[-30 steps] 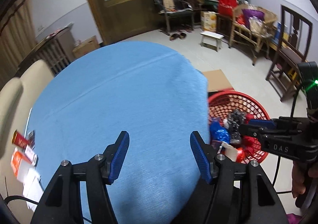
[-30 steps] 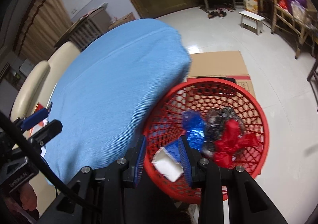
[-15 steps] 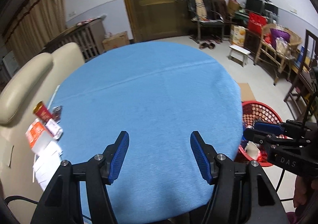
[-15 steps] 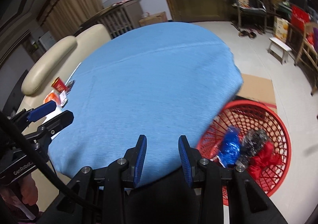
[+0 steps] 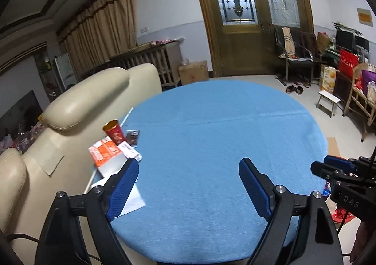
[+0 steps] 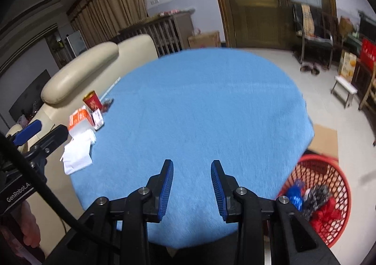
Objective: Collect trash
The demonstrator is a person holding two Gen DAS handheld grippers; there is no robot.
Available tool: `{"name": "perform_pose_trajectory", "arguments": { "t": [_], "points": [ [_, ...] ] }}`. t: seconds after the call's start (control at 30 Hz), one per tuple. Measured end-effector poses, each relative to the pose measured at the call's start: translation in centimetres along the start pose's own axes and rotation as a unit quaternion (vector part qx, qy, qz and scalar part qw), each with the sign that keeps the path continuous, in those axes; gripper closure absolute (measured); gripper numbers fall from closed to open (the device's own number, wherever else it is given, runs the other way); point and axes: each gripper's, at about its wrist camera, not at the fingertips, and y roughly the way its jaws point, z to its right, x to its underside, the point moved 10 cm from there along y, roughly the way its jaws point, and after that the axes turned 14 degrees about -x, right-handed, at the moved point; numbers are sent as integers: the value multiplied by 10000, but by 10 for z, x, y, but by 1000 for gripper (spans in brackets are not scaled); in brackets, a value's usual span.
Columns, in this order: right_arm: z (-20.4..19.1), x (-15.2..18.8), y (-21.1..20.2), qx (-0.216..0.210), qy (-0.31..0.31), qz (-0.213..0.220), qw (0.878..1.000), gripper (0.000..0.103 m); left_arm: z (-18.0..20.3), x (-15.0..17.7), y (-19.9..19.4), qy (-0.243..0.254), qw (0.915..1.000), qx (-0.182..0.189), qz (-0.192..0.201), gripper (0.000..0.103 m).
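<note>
Ahead of both grippers spreads one round blue tablecloth [image 5: 223, 147]; the left gripper [image 5: 189, 181] has just been opening its jaws, which stand wide apart with nothing between them, while the right gripper [image 6: 192, 185], marked "DAS", has its jaws close together, gripping nothing. Left of the left gripper sit one red cup [image 5: 114, 131], one orange-and-white box [image 5: 105, 152] and some white papers [image 6: 78, 154]. Right of the right gripper, one red basket [image 6: 338, 173] on the floor holds blue, grey and red trash [image 6: 312, 196].
</note>
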Motion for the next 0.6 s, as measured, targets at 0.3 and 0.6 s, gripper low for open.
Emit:
{"name": "perform_pose_trajectory", "arguments": {
  "t": [0.3, 0.6],
  "points": [
    [-42, -8, -12, 246, -434, 379, 9980, 66, -26, 15, -1, -220, 9995, -18, -222, 15],
    [-56, -4, -9, 269, -564, 368, 9974, 66, -42, 17, -2, -382, 9990, -133, -199, 15]
  ]
}}
